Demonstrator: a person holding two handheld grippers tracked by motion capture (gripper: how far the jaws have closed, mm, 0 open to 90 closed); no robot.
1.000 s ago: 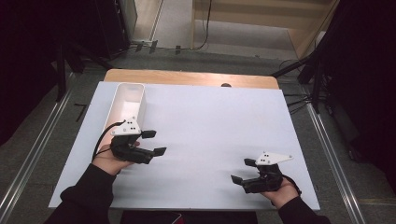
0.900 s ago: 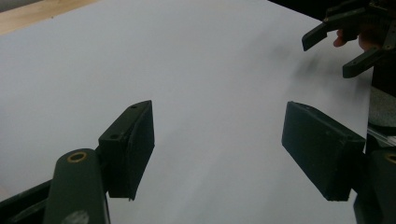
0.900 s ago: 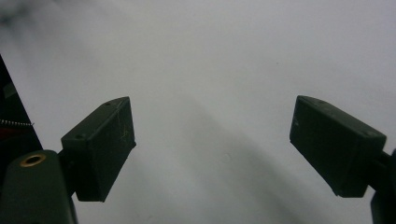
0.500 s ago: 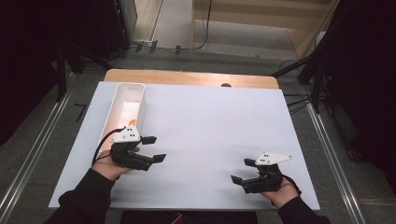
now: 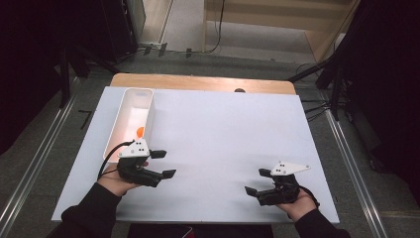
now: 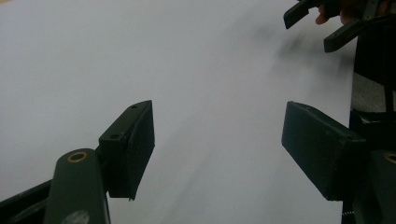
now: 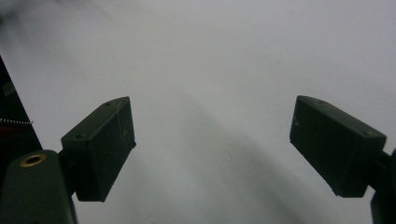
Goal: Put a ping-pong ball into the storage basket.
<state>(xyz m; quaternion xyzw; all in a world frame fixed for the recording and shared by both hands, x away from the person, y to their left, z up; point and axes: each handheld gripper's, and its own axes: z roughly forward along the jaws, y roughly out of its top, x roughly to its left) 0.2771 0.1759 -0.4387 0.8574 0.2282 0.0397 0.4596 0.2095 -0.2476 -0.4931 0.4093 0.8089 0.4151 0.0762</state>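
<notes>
- Orange object [image 5: 140, 132] is lying inside the white bin [image 5: 130, 99], low against the bin's right wall, partly hidden by it; what it is I cannot tell at this size.
- Bin is sitting at the far-left of the white surface [image 5: 223, 129], its long axis running roughly 12 to 6 o'clock, slightly tilted.
- Left gripper [image 5: 163, 163] is hovering just beside the bin's near end; the orange object is lying at about 11 o'clock from its fingers, close by. Fingers are spread apart, holding nothing; the left gripper view is showing bare surface between them.
- Fingers are pointing toward 3 o'clock, away from the bin, so reaching the object would, I judge, call for a turn of the hand back toward 11.
- Right gripper [image 5: 257, 181] is resting at the near-right, well apart from the bin; fingers released and empty, aimed at 9 o'clock. Left hand is clearly the nearer one.
- Against the earlier frames: left gripper is sitting lower, toward 6 o'clock, uncovering the orange object. Right gripper is staying where it was.
</notes>
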